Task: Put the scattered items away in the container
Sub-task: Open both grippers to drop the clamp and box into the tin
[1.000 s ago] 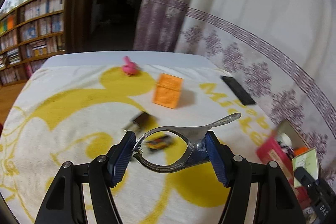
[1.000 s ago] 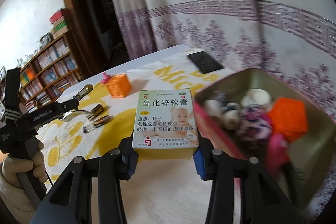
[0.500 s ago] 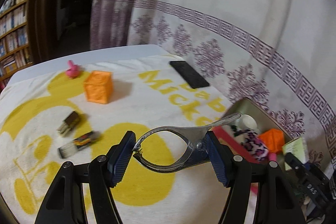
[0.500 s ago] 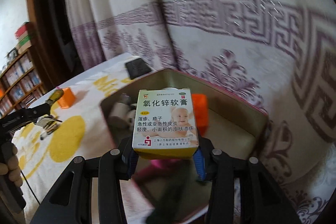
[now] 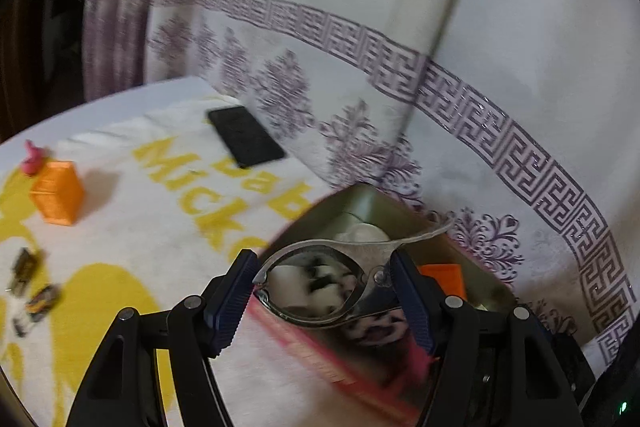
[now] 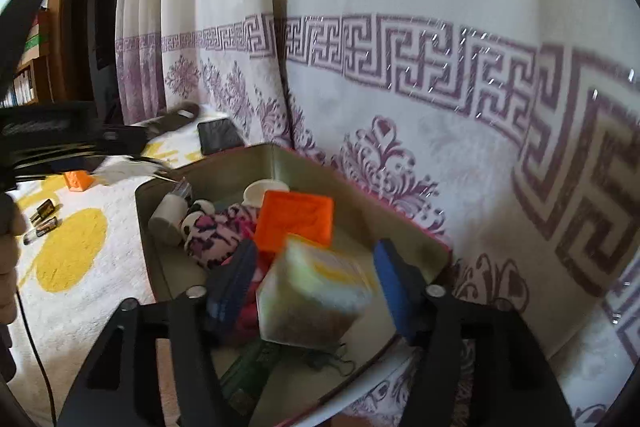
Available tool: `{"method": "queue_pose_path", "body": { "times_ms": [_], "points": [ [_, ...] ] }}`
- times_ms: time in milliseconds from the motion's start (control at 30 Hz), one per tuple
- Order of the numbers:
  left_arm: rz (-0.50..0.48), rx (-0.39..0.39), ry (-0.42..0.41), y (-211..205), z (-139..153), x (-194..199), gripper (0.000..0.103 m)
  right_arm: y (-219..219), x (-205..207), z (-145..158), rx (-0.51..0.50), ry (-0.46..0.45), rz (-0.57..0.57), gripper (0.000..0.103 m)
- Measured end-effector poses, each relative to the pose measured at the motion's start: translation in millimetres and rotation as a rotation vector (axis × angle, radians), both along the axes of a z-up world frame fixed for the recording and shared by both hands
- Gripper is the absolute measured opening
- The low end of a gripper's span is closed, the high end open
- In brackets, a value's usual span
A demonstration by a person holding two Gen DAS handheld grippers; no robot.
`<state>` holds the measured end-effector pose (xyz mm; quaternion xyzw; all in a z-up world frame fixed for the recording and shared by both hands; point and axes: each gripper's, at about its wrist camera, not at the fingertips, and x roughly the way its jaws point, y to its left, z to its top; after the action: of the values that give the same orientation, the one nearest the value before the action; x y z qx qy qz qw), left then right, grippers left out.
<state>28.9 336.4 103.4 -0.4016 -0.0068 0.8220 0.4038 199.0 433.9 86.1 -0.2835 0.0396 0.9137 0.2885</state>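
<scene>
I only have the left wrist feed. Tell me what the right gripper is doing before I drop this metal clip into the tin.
Observer: The right gripper is open over the tin. The ointment box is blurred and tilted between its spread jaws.
Operator: Report what lies under that box.
Observer: A dark green packet lies on the tin floor at the near end, just below the box.
Operator: Name a spot for my metal clip.
Observer: A pale roll fills the far left corner. The bare floor is along the right wall, beyond the box.
</scene>
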Motion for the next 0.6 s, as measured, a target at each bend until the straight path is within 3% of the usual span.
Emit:
{"method": "queue_pose_path", "body": {
  "times_ms": [67, 133, 600],
  "points": [
    [-0.022, -0.007, -0.007, 10.2, -2.2, 2.8, 0.074, -2.9, 3.6, 2.8, 0.021, 0.019, -0.002, 0.071],
    [-0.027, -0.010, -0.013, 14.3, -4.6, 3.3, 0.085, -5.8, 5.0, 5.6, 0.037, 0.033, 0.004, 0.072],
    [0.108, -0.041, 0.011, -34.5, -5.8, -11.9, 0.086, -33.1, -8.0, 12.8, 0.022, 0.053, 0.075, 0.075]
  ]
}}
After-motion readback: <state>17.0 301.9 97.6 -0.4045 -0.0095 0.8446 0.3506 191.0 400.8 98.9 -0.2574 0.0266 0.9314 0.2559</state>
